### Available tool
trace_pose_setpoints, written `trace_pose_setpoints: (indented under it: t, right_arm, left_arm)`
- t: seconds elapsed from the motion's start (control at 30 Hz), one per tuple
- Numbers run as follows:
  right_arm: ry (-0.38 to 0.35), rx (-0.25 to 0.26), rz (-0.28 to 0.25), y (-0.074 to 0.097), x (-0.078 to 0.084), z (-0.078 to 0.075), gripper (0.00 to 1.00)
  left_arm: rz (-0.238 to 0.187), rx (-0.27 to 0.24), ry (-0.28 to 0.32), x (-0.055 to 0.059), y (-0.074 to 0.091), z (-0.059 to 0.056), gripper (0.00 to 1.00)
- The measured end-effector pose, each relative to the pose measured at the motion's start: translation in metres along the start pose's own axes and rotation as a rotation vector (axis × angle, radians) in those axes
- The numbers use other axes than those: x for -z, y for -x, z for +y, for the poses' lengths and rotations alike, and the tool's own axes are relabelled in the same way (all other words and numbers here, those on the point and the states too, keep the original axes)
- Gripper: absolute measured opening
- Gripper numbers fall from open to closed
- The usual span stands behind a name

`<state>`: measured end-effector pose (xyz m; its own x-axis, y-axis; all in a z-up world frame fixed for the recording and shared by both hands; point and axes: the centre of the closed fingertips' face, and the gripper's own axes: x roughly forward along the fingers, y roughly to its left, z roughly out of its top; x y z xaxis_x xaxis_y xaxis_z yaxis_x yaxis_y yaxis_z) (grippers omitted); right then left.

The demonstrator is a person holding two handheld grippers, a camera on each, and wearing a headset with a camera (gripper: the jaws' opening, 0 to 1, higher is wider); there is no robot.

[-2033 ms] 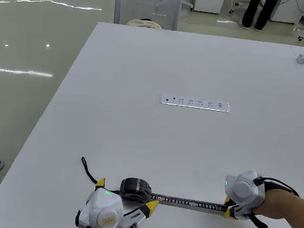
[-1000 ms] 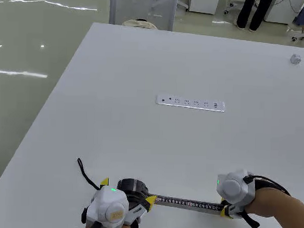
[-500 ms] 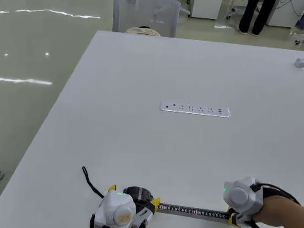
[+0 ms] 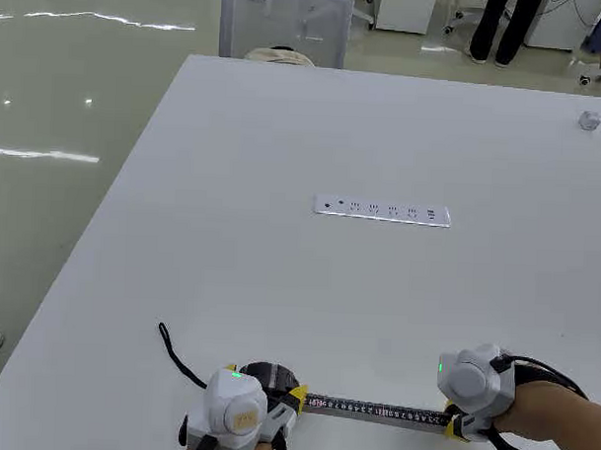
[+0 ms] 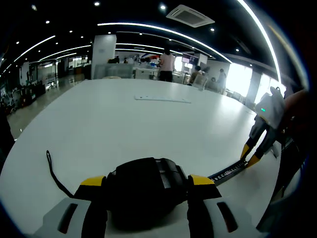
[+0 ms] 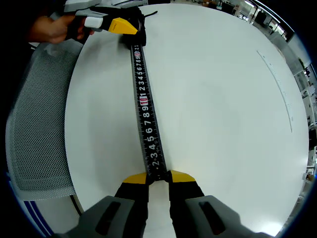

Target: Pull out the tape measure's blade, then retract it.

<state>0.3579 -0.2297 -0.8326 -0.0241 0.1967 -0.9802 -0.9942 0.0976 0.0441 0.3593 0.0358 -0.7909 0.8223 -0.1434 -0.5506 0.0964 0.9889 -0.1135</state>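
While the left hand-held gripper (image 5: 147, 181) clamps the tape measure (image 5: 143, 198) by the bench (image 4: 284, 136) near edge, the right hand-held gripper (image 6: 157, 174) pinches the blade (image 6: 143, 104) end.

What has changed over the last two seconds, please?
The left gripper has closed its jaws onto the tape measure case; before, they stood wider around it. The right gripper still pinches the blade at its end, the blade is out about as far, and the power strip has not moved.

Open-plan office, white workbench (image 4: 382, 139), ceiling vent (image 5: 189, 15)
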Motion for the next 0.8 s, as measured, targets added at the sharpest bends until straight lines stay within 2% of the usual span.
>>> trace_pose_setpoints:
  t: [0.03, 0.2, 0.53, 0.8]
  right_arm:
    - [0.0, 0.001, -0.001, -0.0002, 0.0002, -0.0001, 0.15]
    - [-0.003, 0.002, -0.006, 0.0004, -0.0001, 0.0002, 0.15]
    - [-0.002, 0.009, -0.013, 0.0001, -0.0005, 0.0006, 0.15]
    - [-0.003, 0.011, -0.02, 0.0002, -0.0006, 0.0006, 0.14]
  left_arm:
    - [0.01, -0.005, -0.007, 0.0019, -0.0002, 0.0005, 0.62]
    - [0.005, -0.004, -0.014, 0.0016, -0.0006, 0.0024, 0.61]
    - [0.04, -0.025, -0.031, 0.0041, -0.0013, 0.003, 0.59]
    - [0.044, -0.026, -0.048, 0.0037, -0.0006, 0.0028, 0.59]
